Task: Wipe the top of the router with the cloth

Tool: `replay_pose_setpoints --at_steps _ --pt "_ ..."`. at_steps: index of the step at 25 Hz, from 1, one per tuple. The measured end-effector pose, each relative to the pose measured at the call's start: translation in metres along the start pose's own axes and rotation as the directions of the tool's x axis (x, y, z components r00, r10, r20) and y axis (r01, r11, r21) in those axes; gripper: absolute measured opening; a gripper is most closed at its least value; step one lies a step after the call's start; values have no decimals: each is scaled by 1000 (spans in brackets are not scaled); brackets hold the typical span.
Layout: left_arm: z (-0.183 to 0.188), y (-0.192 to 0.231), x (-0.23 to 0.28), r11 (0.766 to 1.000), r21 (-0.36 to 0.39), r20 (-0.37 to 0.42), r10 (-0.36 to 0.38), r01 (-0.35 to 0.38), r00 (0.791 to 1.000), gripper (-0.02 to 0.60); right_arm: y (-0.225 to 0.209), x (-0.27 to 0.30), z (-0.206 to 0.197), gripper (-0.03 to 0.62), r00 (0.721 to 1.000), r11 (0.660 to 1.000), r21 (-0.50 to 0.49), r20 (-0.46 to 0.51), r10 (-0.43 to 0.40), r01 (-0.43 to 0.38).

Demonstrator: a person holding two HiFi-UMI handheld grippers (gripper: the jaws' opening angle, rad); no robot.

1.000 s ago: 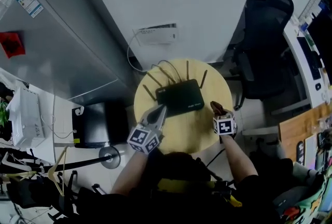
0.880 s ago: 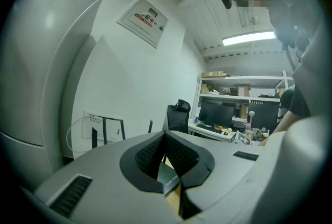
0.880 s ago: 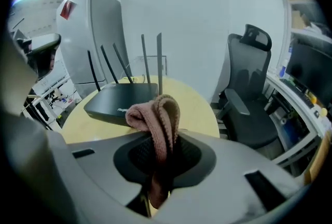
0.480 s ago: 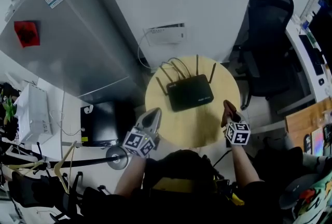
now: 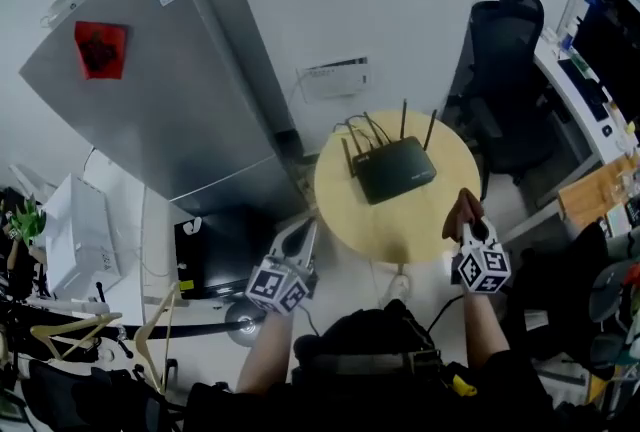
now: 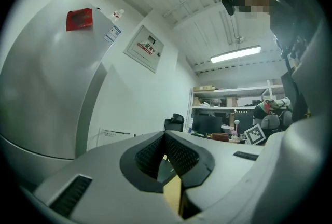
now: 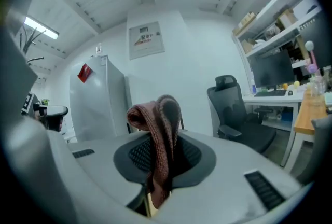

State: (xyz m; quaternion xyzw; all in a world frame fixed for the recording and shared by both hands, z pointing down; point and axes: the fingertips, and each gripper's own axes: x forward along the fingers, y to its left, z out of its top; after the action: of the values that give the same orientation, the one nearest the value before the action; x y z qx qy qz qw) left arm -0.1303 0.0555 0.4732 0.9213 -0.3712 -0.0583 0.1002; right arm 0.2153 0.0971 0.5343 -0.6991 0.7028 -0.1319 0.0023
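Observation:
The black router with several upright antennas lies on the round yellow table, towards its far side. My right gripper hovers at the table's near right edge, shut on a brown cloth. In the right gripper view the cloth stands up in a fold out of the right gripper. My left gripper is off the table's left edge, over the floor. Its jaws meet at the tips in the left gripper view, with nothing held by the left gripper. Both grippers are well short of the router.
A tall grey fridge stands left of the table. A black office chair is behind it on the right, beside a desk. A white wall box with cables sits behind the router. A dark cabinet stands at the lower left.
Both grippers have drawn back from the router towards me. The left one has left the tabletop and now hangs beyond its left edge. The right still holds the cloth.

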Motion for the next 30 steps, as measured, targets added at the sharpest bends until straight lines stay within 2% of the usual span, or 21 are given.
replay_pose_setpoints --at_steps 3,7,12,18,21,24,27,30 --pt "6 -1 -29 1000 -18 37 -11 12 999 -3 26 -38 9 63 998 999 -39 58 -23 25" --pt "-1 -16 -71 999 -26 20 -44 45 999 -3 56 -88 -8 61 998 997 -59 31 -46 47" --pt "-11 -28 -96 998 -22 7 -53 53 999 -3 73 -125 4 61 994 998 -55 112 20 -14" --pt "-7 -50 -82 1000 -5 42 7 -7 999 -3 48 -145 30 58 979 996 -43 185 85 -78" --pt "-10 -77 -63 1000 11 38 3 -4 999 -3 23 -155 38 57 977 994 -46 185 109 -103" --pt "-9 -103 -46 1000 -8 62 -12 13 998 -3 4 -159 47 55 972 993 -39 204 116 -110" --pt "-7 -120 -41 999 -34 70 -18 20 997 -3 3 -158 51 55 969 991 -48 205 136 -129" --pt "-9 -128 -39 1000 -28 68 -5 6 998 -3 6 -157 51 54 968 986 -65 189 162 -152"
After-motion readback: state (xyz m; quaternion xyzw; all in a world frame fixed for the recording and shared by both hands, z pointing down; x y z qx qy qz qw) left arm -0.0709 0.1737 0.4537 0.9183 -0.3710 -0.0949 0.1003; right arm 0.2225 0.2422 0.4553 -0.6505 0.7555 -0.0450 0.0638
